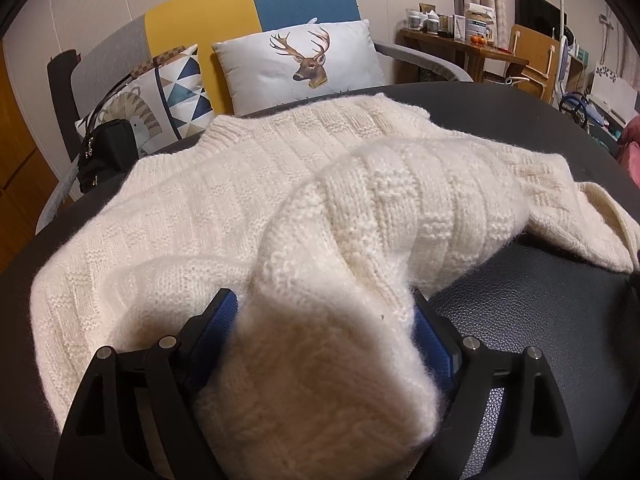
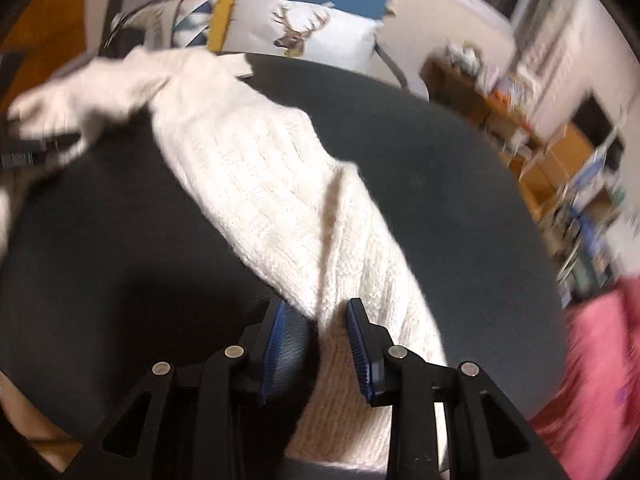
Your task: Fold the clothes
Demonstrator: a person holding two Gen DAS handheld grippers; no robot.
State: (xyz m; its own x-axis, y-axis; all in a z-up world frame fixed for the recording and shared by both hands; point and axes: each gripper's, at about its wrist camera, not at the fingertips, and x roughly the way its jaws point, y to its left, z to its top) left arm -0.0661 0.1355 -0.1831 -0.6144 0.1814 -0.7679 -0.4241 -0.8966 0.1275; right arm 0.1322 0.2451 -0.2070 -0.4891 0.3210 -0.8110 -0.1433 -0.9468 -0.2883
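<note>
Left wrist view, left to right: small black handbag [image 1: 105, 148] on the sofa edge, geometric-print cushion with blue triangles [image 1: 176, 92], white cushion with a printed deer head [image 1: 298, 66] against the grey, yellow and blue sofa back [image 1: 224, 12], wooden side table [image 1: 460, 50] with jars and boxes at far right; their labels are too small to read. No legible writing or brand anywhere.

Cream chunky-knit sweater [image 1: 248, 184] lies spread across the dark round leather-textured tabletop [image 1: 532, 300], collar toward the sofa. One sleeve is bunched forward and sits between the blue-padded fingers [image 1: 210, 332] of the left gripper [image 1: 324, 332]; jaws spread wide, knit filling the gap, cannot tell whether the pads really press it.

Right wrist view, blurred: the sweater's other sleeve [image 2: 288, 208] runs diagonally over the tabletop toward the right gripper [image 2: 316, 336]. Jaws partly apart, sleeve cuff lying between and under them, clear gap beside the left pad, not pinched. Pink fabric [image 2: 592, 360] at right edge.
</note>
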